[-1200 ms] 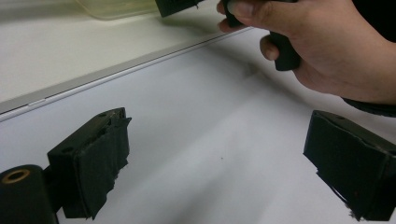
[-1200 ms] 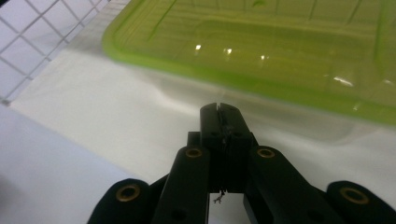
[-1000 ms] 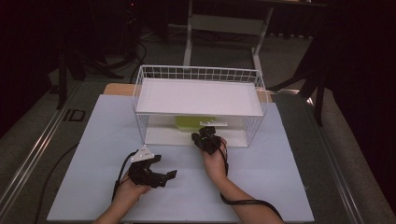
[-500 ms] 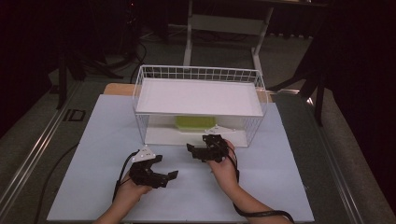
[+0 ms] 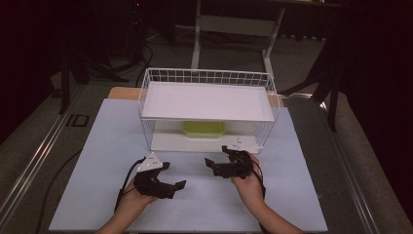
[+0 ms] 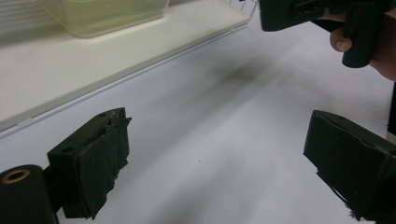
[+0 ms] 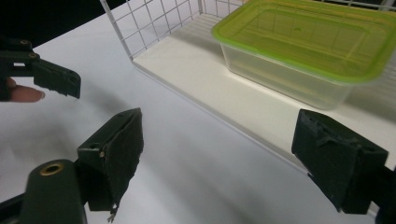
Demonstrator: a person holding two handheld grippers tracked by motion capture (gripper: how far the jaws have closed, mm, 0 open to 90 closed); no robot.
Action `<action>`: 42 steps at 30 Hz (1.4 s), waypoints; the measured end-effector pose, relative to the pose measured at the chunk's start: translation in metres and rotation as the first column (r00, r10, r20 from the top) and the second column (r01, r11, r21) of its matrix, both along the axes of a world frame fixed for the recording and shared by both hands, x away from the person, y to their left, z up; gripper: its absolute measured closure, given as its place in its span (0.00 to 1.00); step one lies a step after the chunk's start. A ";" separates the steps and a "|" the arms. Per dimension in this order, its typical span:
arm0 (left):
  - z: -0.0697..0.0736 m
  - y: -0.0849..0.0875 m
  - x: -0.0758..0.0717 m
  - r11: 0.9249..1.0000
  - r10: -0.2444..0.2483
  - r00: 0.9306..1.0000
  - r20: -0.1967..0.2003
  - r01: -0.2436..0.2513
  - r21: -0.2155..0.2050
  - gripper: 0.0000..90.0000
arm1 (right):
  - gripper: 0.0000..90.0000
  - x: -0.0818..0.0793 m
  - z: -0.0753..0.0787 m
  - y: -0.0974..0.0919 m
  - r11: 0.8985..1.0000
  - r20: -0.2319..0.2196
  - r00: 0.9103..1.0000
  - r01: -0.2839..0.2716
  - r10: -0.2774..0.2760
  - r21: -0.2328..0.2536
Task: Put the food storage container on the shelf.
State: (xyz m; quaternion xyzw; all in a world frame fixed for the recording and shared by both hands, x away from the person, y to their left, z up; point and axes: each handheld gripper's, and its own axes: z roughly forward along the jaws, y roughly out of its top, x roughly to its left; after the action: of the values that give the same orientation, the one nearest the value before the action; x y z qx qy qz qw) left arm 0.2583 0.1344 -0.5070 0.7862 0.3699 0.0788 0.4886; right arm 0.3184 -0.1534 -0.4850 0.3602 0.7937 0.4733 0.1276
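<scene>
In front of the white wire rack [image 5: 146, 105], both black grippers [image 5: 165, 181] [image 5: 217, 165] gape wide and empty, and might bump the clear green-lidded plastic box [image 7: 308, 51].

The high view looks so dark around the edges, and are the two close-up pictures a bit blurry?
High view: the table is lit, the room behind is nearly black. Left gripper view: the container is soft. Right gripper view: the green-lidded container is fairly sharp; the near jaws blur.

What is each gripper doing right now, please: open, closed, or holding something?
Left gripper: open, holding nothing, over the white mat.
Right gripper: open, holding nothing, just outside the wire rack.
</scene>
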 end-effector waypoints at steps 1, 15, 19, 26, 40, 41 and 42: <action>0.000 0.001 -0.001 1.000 -0.001 1.000 -0.003 0.001 -0.001 0.09 | 0.19 -0.002 0.000 -0.002 1.000 -0.001 1.000 -0.002 0.002 0.003; 0.000 0.015 -0.019 1.000 -0.014 1.000 -0.007 0.014 -0.004 0.09 | 0.19 -0.031 0.000 -0.032 0.999 0.017 0.999 -0.034 0.034 -0.034; 0.001 0.019 -0.023 1.000 -0.012 1.000 -0.005 0.012 -0.010 0.09 | 0.19 -0.038 0.000 -0.043 0.999 0.014 0.999 -0.036 0.036 -0.034; 0.002 0.027 -0.030 1.000 -0.013 1.000 -0.003 0.013 -0.009 0.09 | 0.19 -0.049 0.002 -0.063 0.999 0.014 1.000 -0.027 0.027 -0.035; 0.001 0.040 -0.042 1.000 0.003 1.000 0.008 -0.003 -0.005 0.09 | 0.19 -0.067 -0.001 -0.091 1.000 -0.024 1.000 -0.008 0.007 -0.022; 0.001 0.041 -0.042 1.000 0.006 1.000 0.011 -0.006 -0.007 0.09 | 0.19 -0.068 -0.001 -0.093 1.000 -0.021 1.000 -0.005 0.005 -0.026; 0.000 0.042 -0.042 1.000 0.008 1.000 0.009 -0.008 -0.013 0.08 | 0.19 -0.069 -0.002 -0.095 1.000 -0.017 1.000 -0.003 0.003 -0.025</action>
State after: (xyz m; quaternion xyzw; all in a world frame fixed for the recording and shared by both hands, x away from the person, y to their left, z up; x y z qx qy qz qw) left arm 0.2162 0.1766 -0.5073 0.7812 0.3714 0.0819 0.4950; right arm 0.2495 -0.2485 -0.4868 0.3616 0.8012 0.4603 0.1245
